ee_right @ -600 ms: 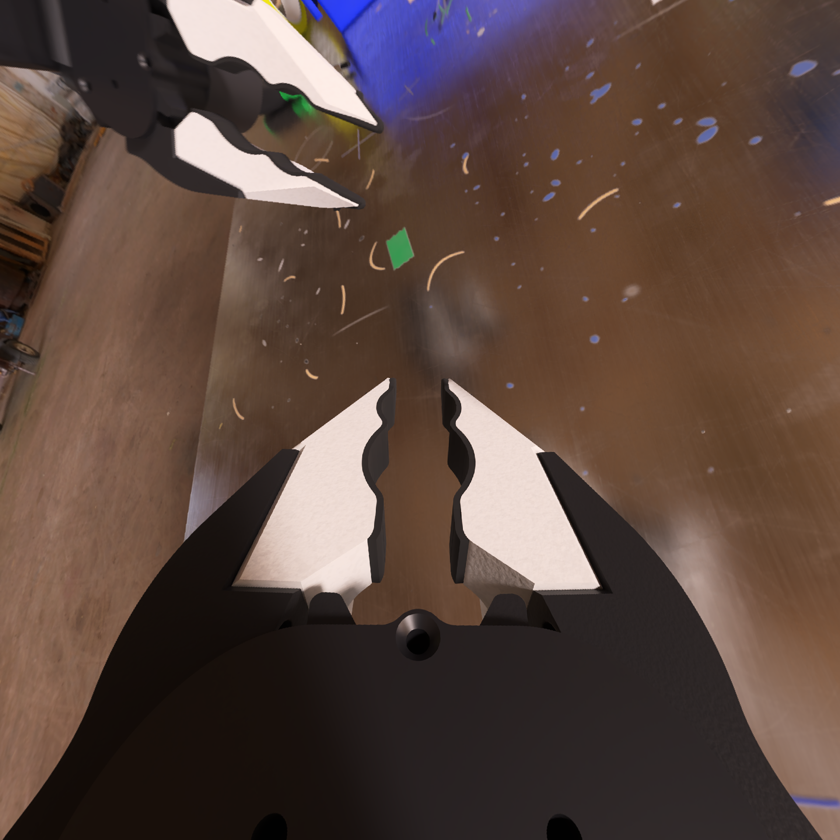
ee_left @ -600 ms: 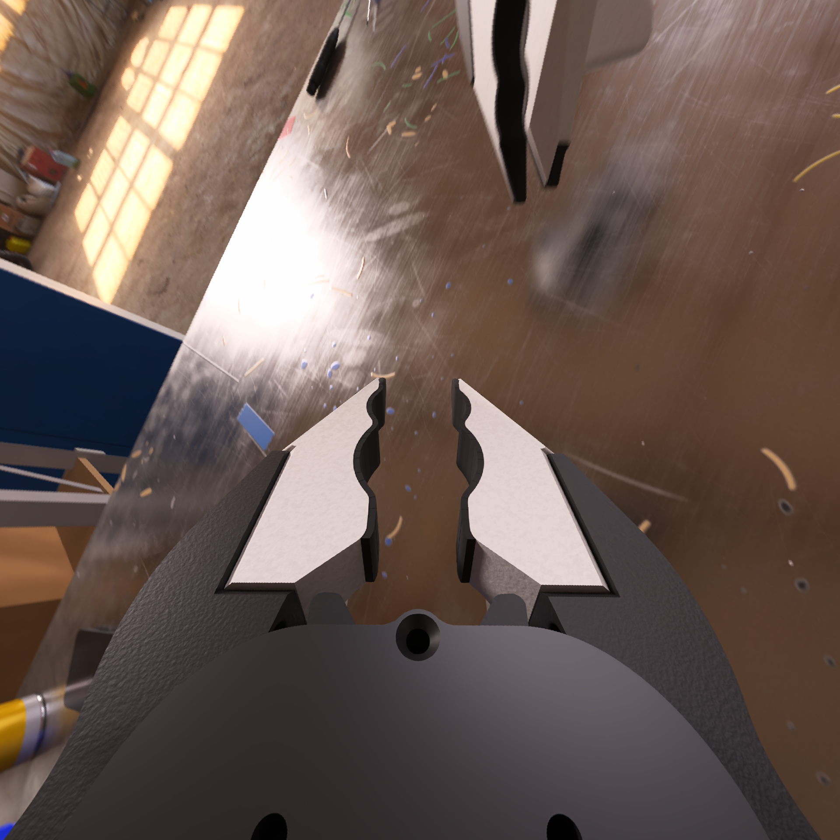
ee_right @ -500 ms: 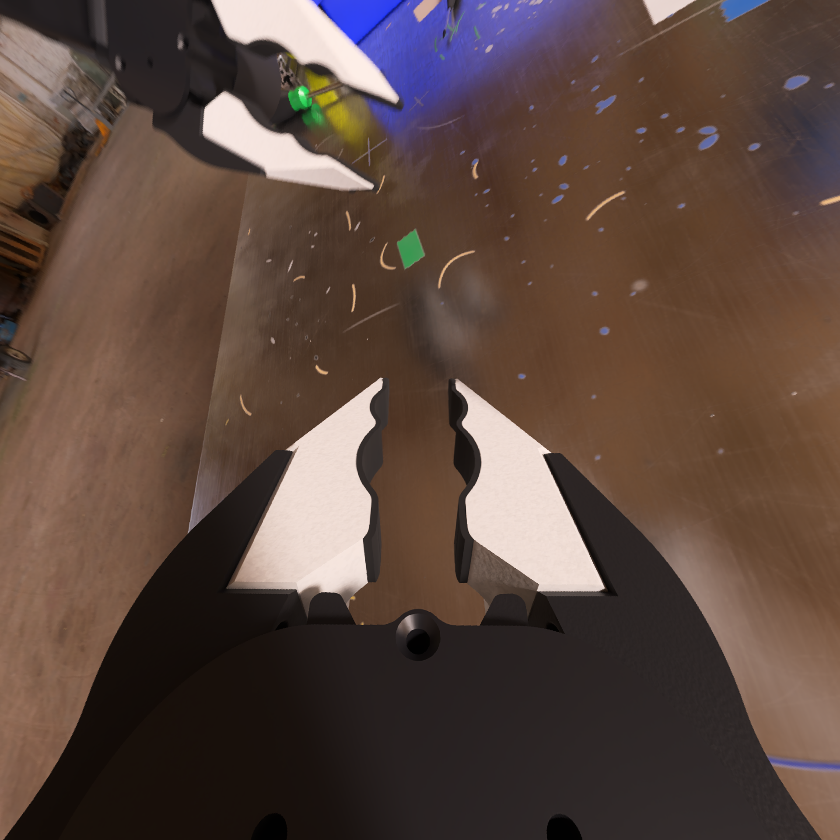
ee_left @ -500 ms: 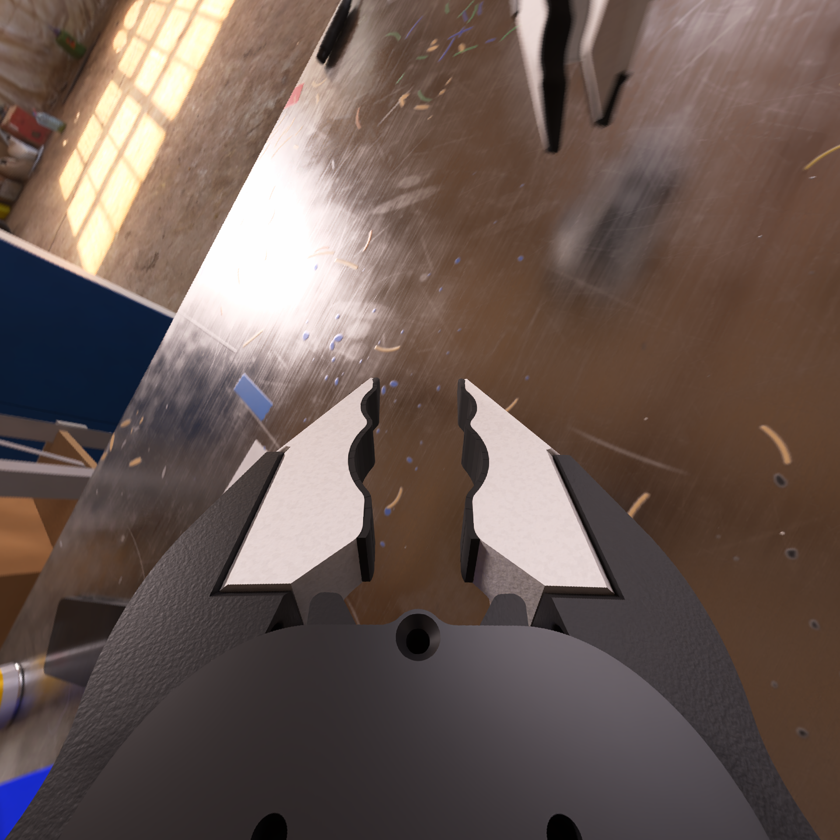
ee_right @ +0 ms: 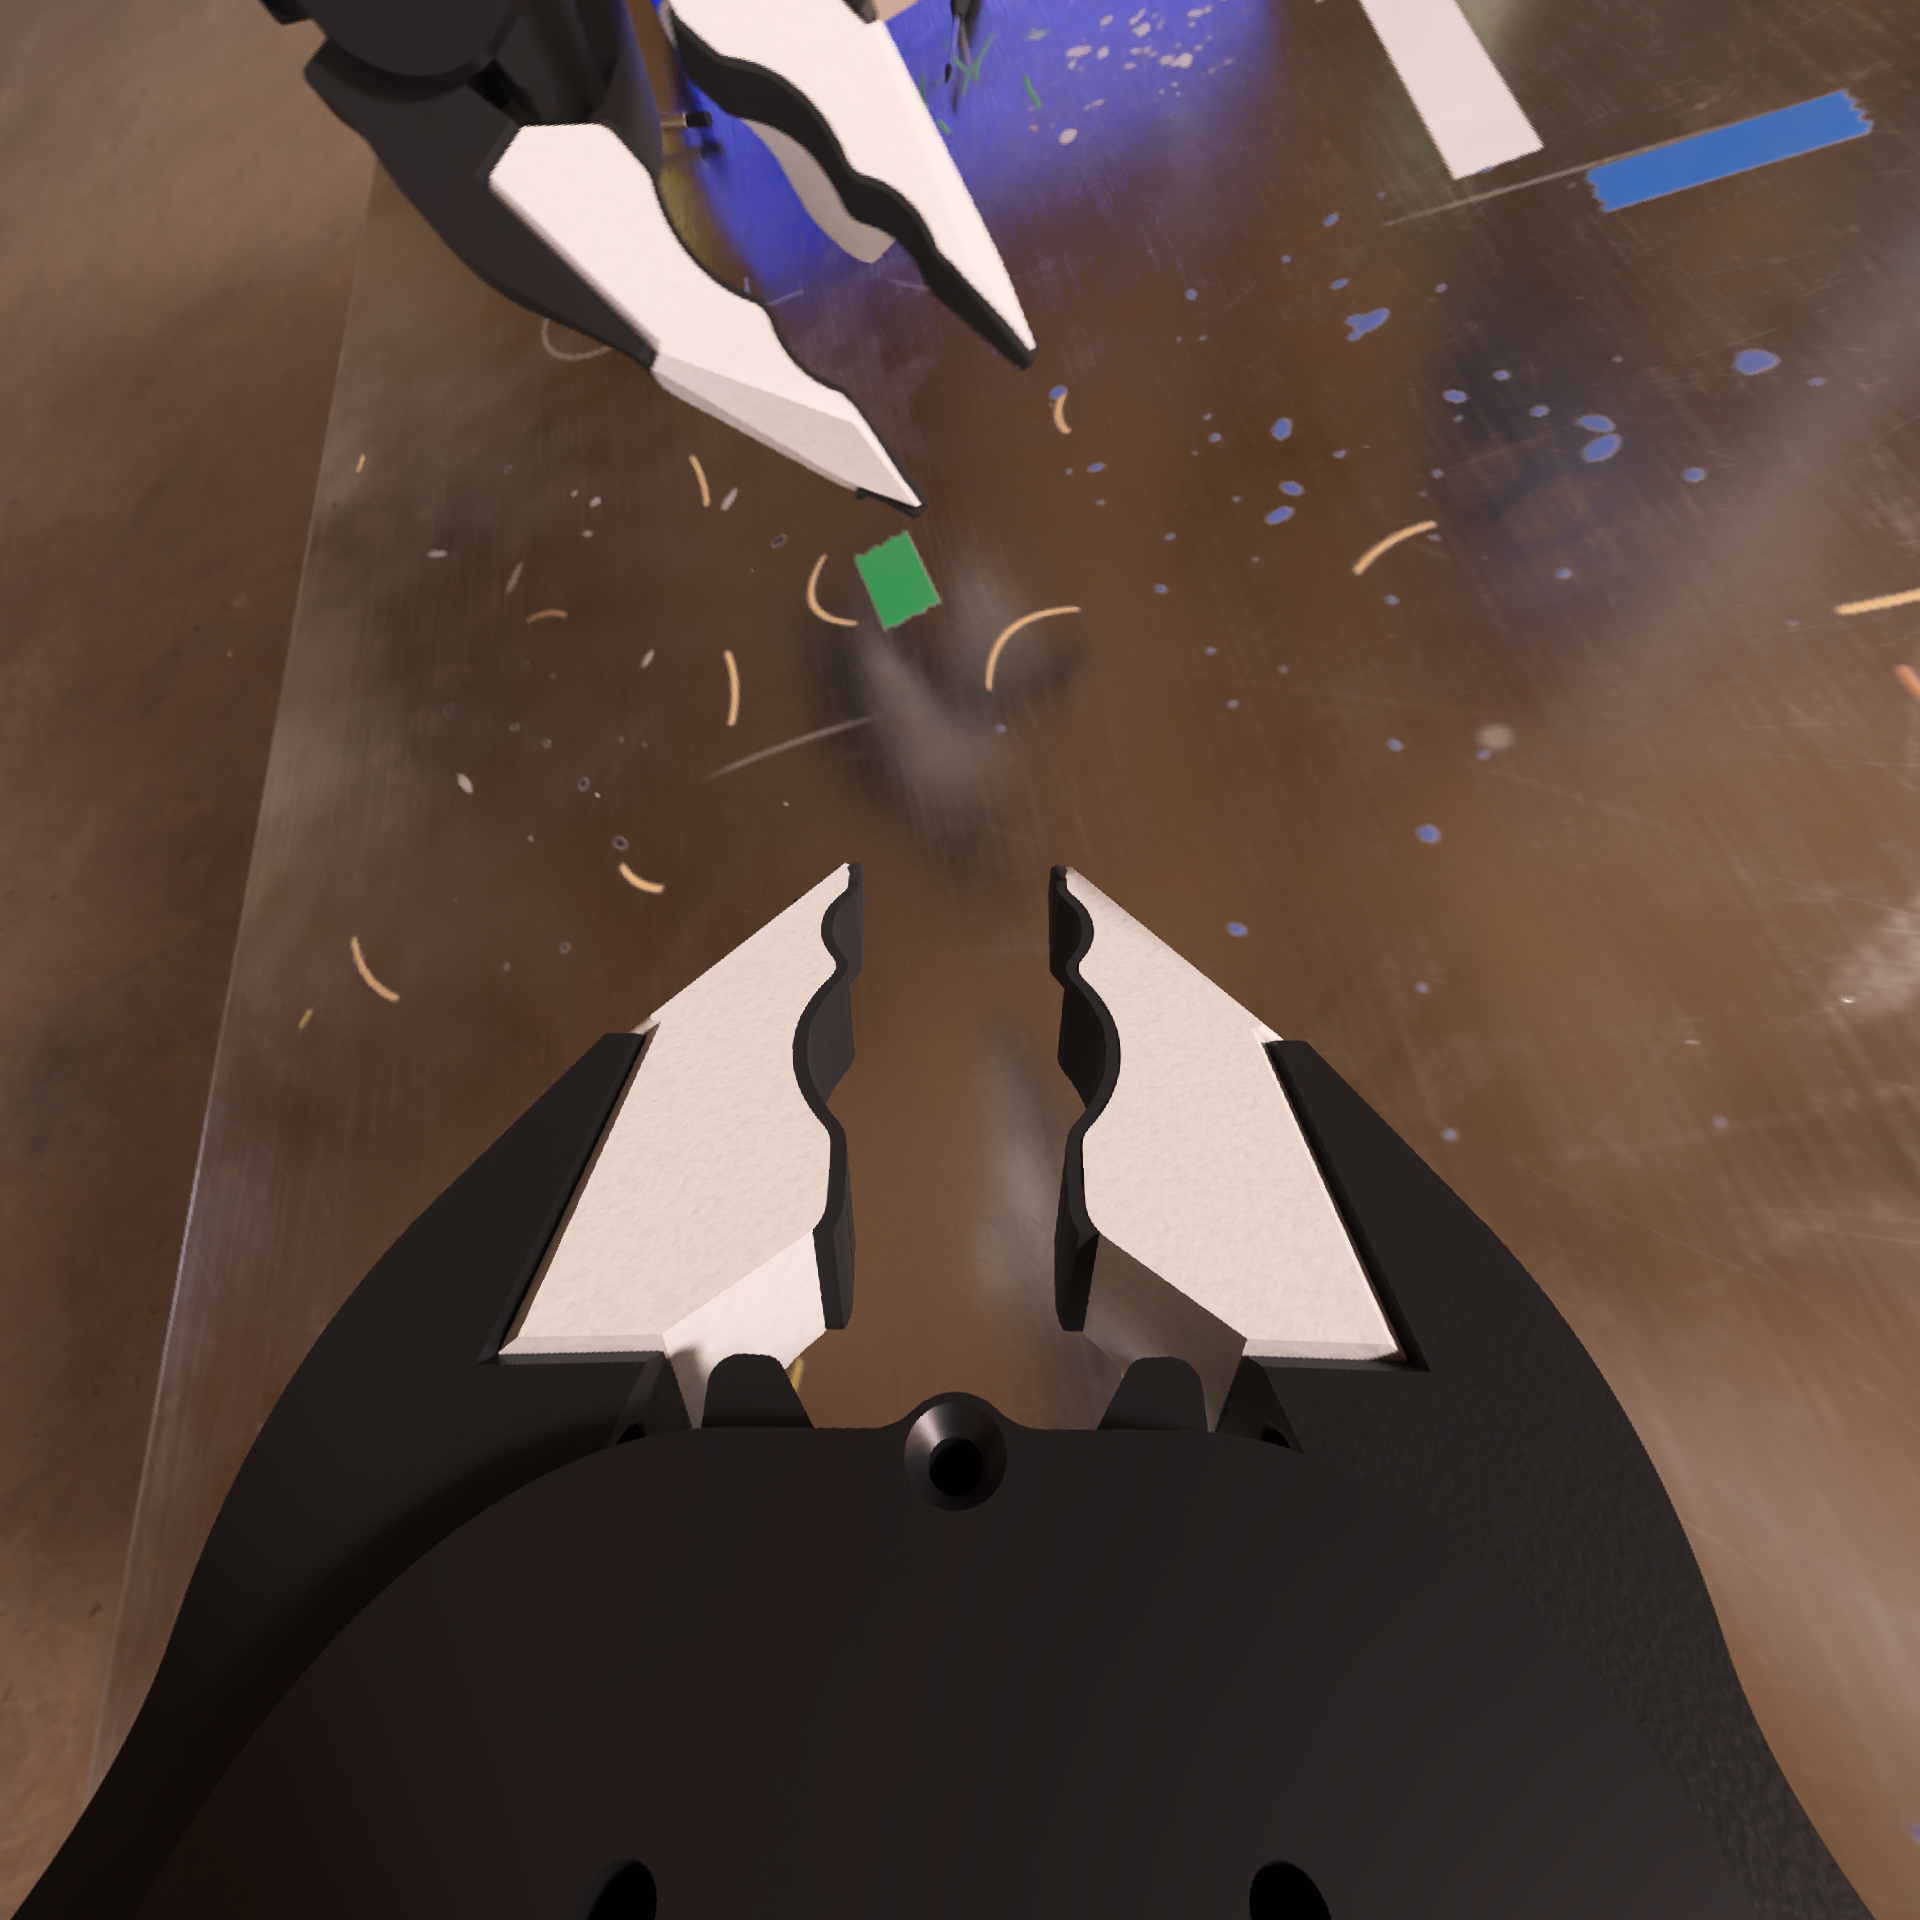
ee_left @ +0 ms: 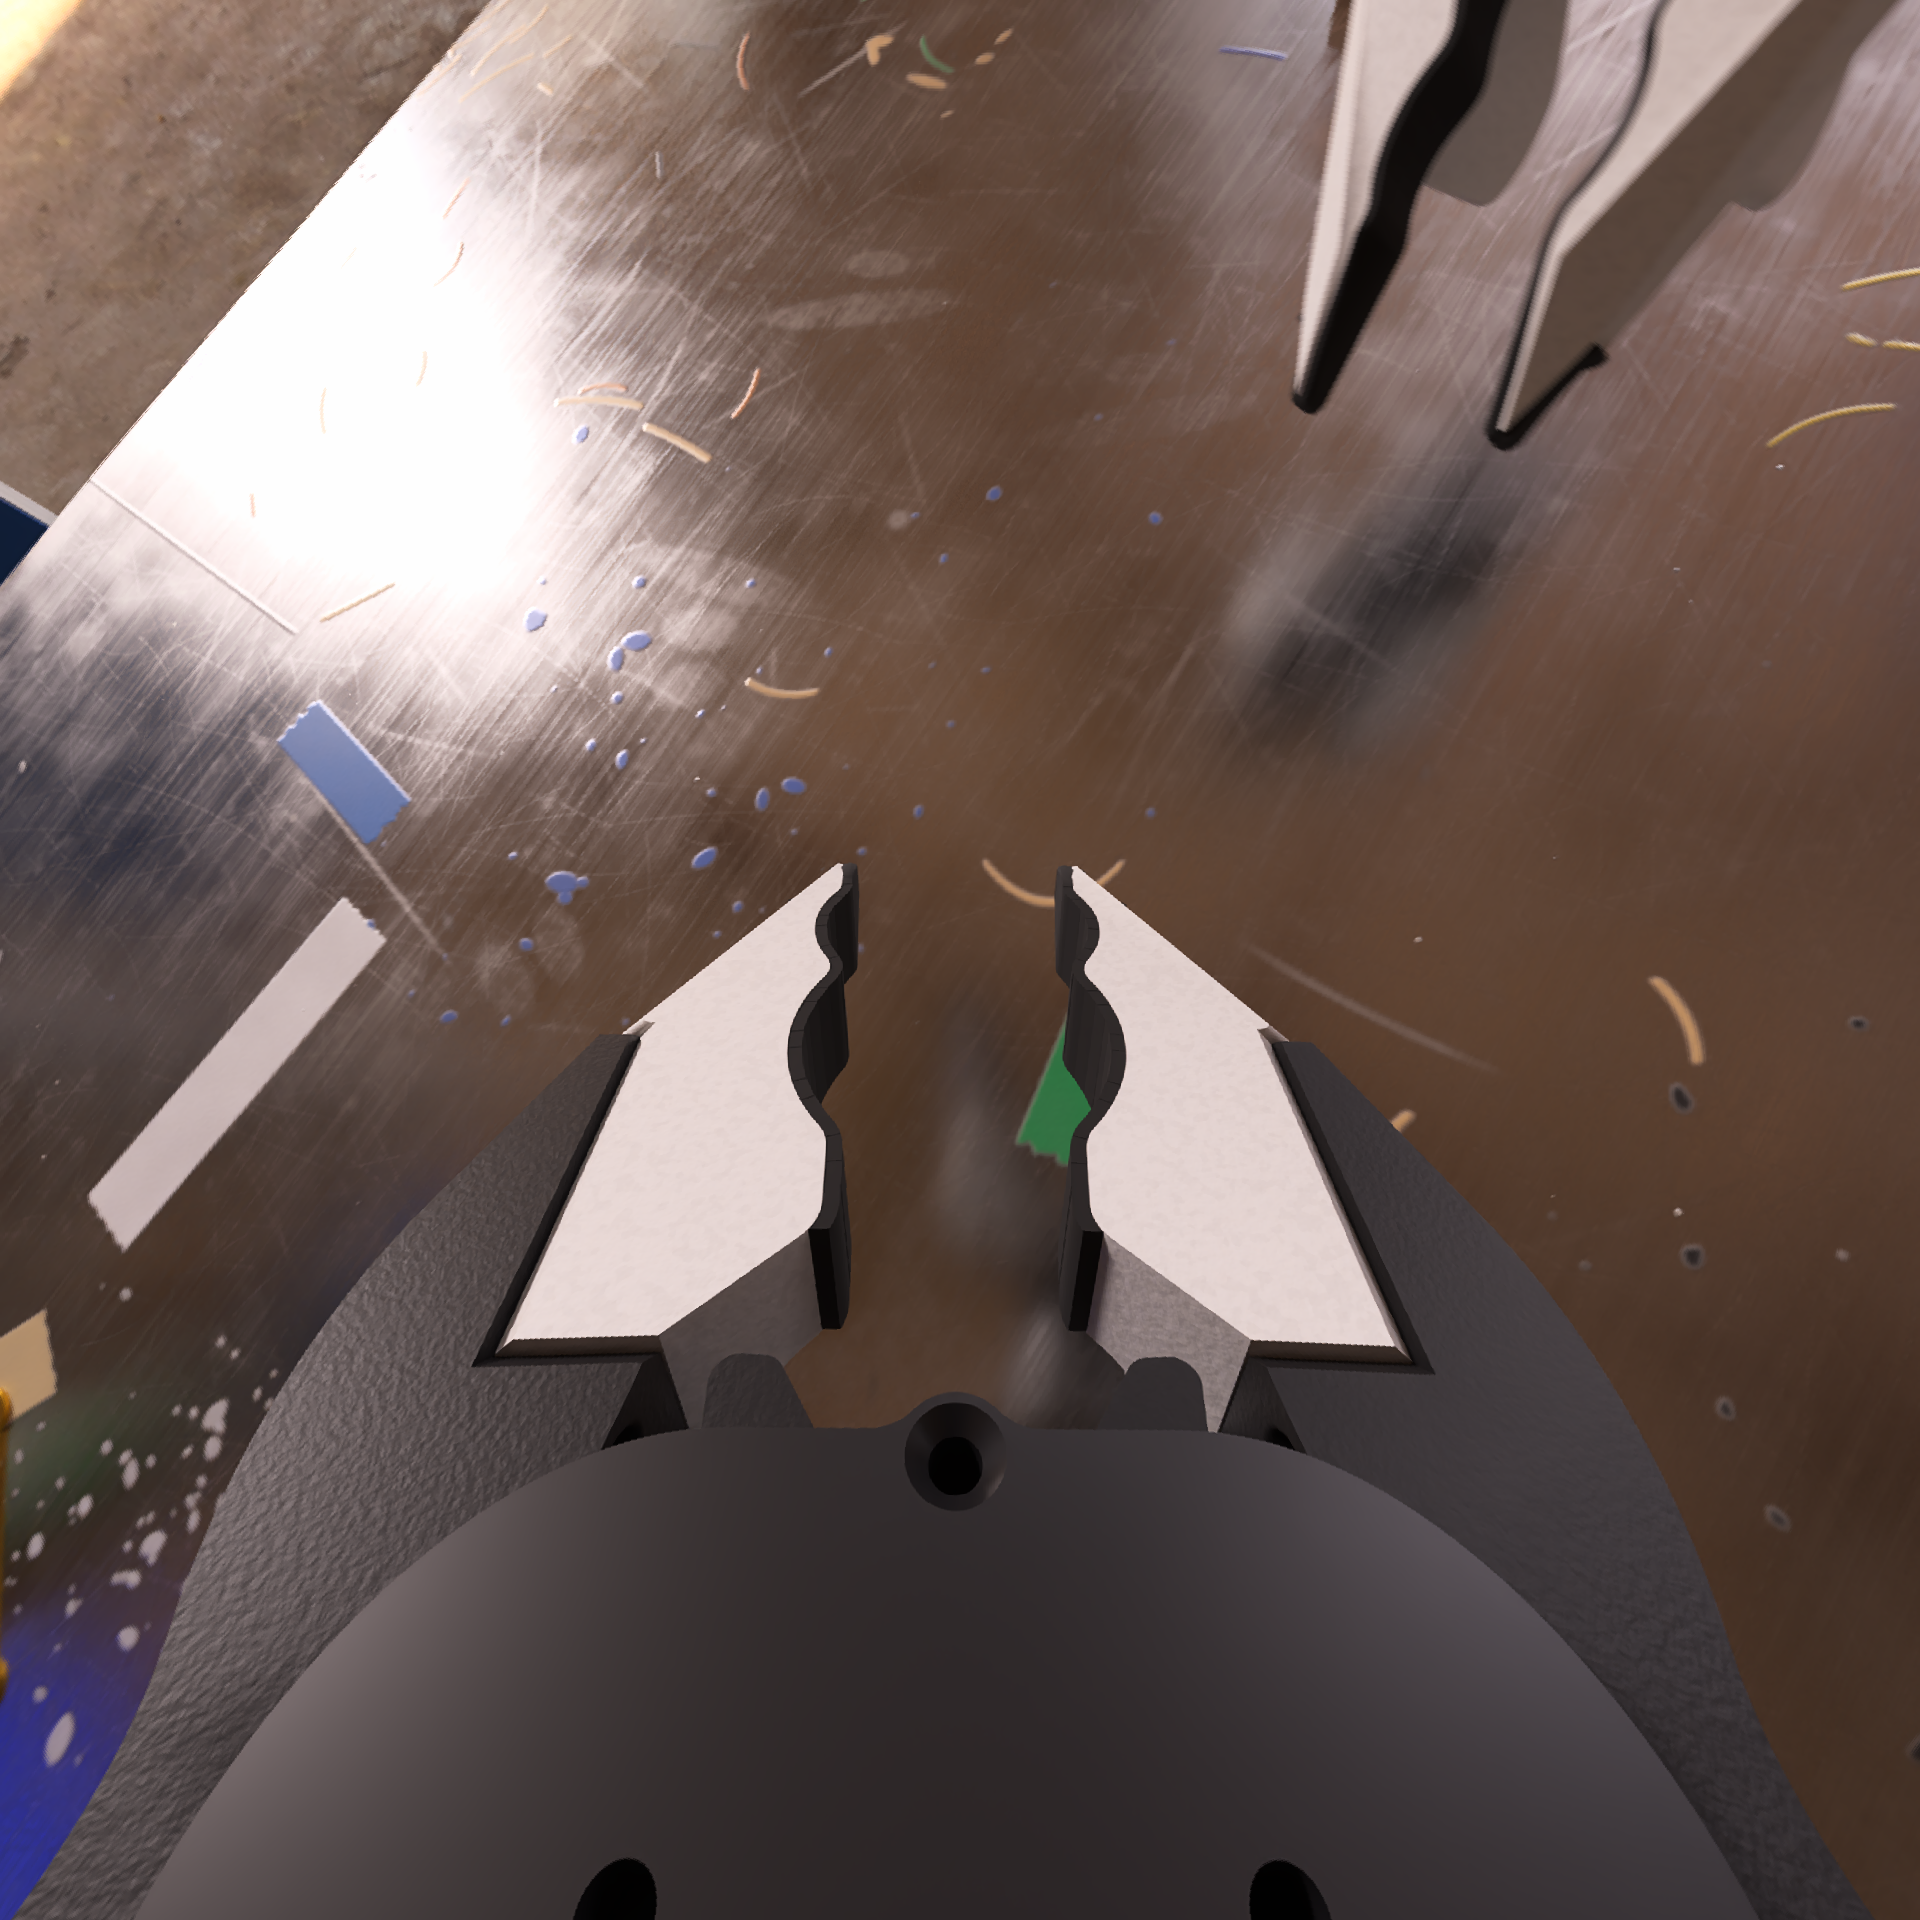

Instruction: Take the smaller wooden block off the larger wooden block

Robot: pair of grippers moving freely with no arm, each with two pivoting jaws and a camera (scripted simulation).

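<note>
Left claw (ee_left: 956, 883), right claw (ee_right: 951, 883) both released, empty; blocks apparently outside view.

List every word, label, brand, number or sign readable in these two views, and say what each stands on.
None: no readable writing shows in either view.
The green tape scrap, blue tape strip and white strip on the table are blank.
The left gripper and right gripper, both open, bear no marking.
Neither wooden block is in view.
</note>
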